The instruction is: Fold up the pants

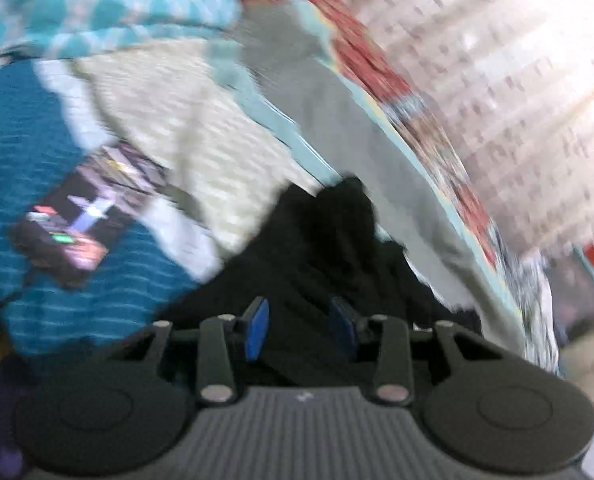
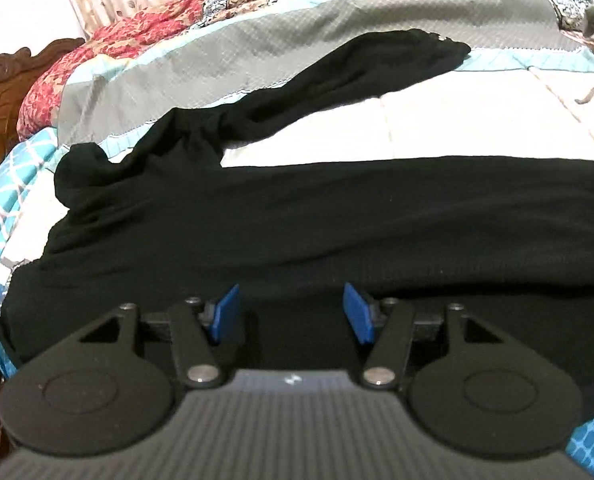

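The black pants (image 2: 297, 216) lie spread across the bed, one leg running along the front and the other (image 2: 357, 68) angled away to the far right. A bunched lump (image 2: 81, 168) sits at their left end. My right gripper (image 2: 293, 312) hovers low over the near leg, open, its blue pads bare. The left wrist view is blurred by motion. There my left gripper (image 1: 300, 326) stands over the pants (image 1: 317, 240) with its pads a little apart. Both blue faces show and no cloth is pinched between them.
The bed carries a cream quilt (image 2: 457, 128) with a grey band (image 2: 257, 52) and a red patchwork cover (image 2: 137, 28) behind. A carved wooden headboard (image 2: 1, 92) stands at the left. A dark lit screen (image 1: 77, 220) lies on teal striped cloth (image 1: 57, 320).
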Tool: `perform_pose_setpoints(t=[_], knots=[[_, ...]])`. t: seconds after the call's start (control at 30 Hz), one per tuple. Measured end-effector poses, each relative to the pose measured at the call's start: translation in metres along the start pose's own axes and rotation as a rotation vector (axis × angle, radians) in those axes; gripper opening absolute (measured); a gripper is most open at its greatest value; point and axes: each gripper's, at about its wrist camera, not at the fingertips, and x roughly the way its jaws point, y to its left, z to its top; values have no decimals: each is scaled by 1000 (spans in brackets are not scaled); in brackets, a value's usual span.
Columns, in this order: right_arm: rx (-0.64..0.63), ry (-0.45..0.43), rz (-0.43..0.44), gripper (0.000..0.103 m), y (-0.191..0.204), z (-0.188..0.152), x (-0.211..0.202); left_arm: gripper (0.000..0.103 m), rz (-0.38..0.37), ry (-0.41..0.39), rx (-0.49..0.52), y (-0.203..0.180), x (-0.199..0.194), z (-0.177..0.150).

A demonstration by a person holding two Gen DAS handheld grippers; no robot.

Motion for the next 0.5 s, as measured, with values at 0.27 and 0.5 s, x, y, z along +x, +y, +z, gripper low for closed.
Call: perform_pose_setpoints(t=[0.27,0.5], knots=[[82,41,-7,60,-20,-19,-9,19,195,214,217,-32,69,-54],[112,27,41,77,-16,-25,-4,12,115,175,80,-5,44,-37]])
